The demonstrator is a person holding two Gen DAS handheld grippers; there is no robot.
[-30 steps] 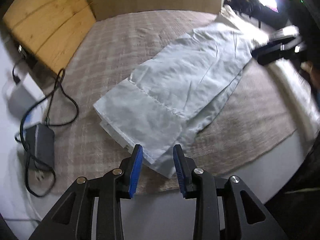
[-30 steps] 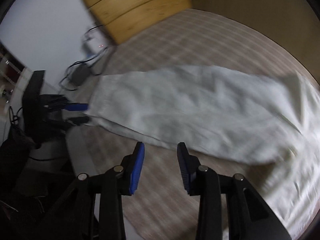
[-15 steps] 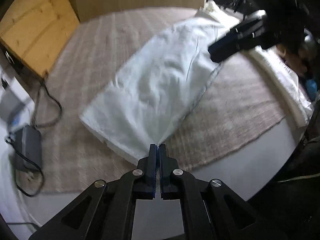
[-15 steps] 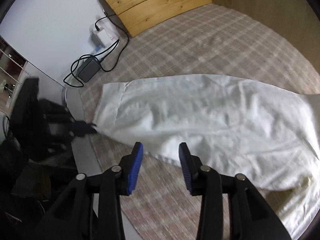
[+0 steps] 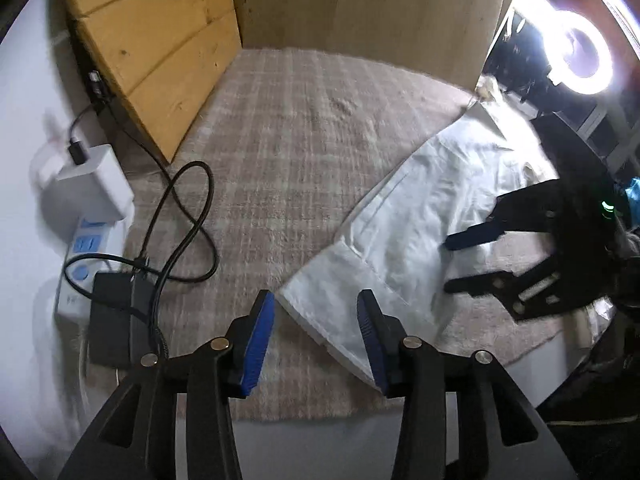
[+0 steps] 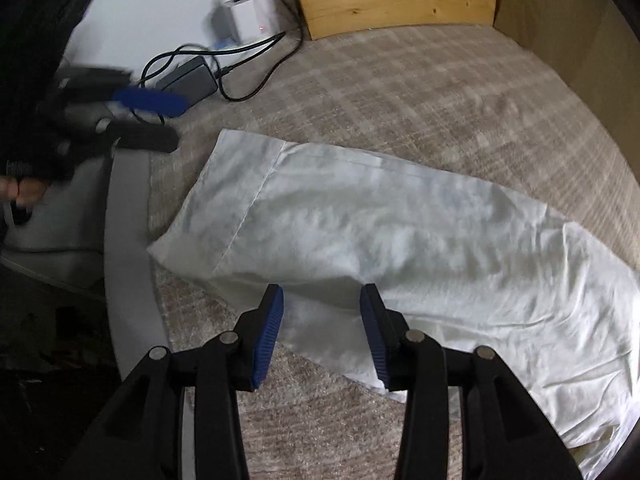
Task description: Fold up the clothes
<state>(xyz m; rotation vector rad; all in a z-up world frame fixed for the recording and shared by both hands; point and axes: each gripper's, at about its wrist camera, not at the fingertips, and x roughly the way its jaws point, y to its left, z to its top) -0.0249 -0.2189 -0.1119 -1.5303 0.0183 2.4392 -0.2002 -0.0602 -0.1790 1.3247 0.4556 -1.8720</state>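
Observation:
A white garment (image 5: pixel 416 216) lies flat and stretched long on a beige checked blanket (image 5: pixel 304 132); it also shows in the right wrist view (image 6: pixel 380 232). My left gripper (image 5: pixel 316 332) is open and empty, its jaws either side of the garment's near hemmed corner. It shows in the right wrist view (image 6: pixel 146 118) at the far left, blurred. My right gripper (image 6: pixel 322 330) is open and empty, hovering over the garment's lower edge. It shows in the left wrist view (image 5: pixel 472 260) over the garment's middle edge.
A white power strip (image 5: pixel 86 200) with a charger, a black power brick (image 5: pixel 116 316) and looped black cables (image 5: pixel 188 224) lie at the blanket's left edge. Wooden boards (image 5: pixel 152 48) stand behind. A ring light (image 5: pixel 580 52) glows at the right. The white table edge (image 5: pixel 304 444) runs in front.
My left gripper was shut on the garment's corner half a second ago and has opened and let go. The garment now lies flat. My right gripper has moved closer over the garment's edge.

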